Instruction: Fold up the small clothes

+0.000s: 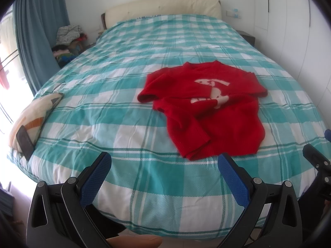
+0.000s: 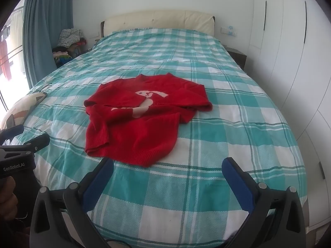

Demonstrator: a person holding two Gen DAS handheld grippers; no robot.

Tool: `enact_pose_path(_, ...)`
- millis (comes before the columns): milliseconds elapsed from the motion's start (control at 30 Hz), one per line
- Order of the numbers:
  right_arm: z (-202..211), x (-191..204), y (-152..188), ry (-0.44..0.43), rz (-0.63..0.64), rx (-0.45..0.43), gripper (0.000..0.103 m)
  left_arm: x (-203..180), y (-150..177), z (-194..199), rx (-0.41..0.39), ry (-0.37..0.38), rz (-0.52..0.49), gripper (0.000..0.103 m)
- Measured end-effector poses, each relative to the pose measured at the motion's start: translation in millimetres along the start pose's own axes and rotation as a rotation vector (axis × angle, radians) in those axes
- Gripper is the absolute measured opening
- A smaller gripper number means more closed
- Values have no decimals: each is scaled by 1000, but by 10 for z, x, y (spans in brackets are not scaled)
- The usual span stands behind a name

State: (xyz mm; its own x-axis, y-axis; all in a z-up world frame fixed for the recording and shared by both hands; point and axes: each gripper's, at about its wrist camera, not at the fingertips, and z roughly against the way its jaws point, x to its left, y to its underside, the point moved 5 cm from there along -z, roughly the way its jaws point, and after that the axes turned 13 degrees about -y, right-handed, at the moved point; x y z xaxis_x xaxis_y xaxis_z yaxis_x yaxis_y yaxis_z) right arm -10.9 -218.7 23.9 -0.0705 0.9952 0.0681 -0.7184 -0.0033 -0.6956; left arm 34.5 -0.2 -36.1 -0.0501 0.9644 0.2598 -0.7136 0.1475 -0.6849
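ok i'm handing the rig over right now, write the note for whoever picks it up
Left gripper: jaws open, empty, held above the near edge of the bed, left of the sweater's hem.
Right gripper: jaws open, empty, just short of the sweater's hem.
Sweater: red, lying on the checked cover, collar towards the headboard. Both sleeves are already across the chest; the body is not yet folded in half.
Left to do: grip the hem at both corners, bring it up to the collar, smooth the fold.
A pillow with a phone-like object on it sits at the bed's left edge.
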Motion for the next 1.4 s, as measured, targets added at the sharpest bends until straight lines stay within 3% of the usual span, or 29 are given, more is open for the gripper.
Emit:
enact_pose_path(1033,-14,-59,51,2,-11,3,103,-29,78,-5,-9,0,-45,103)
enact_pose_path(1400,-33,-61,73,3,-13,8,103,-134,76,63,-84,-94,-122,103)
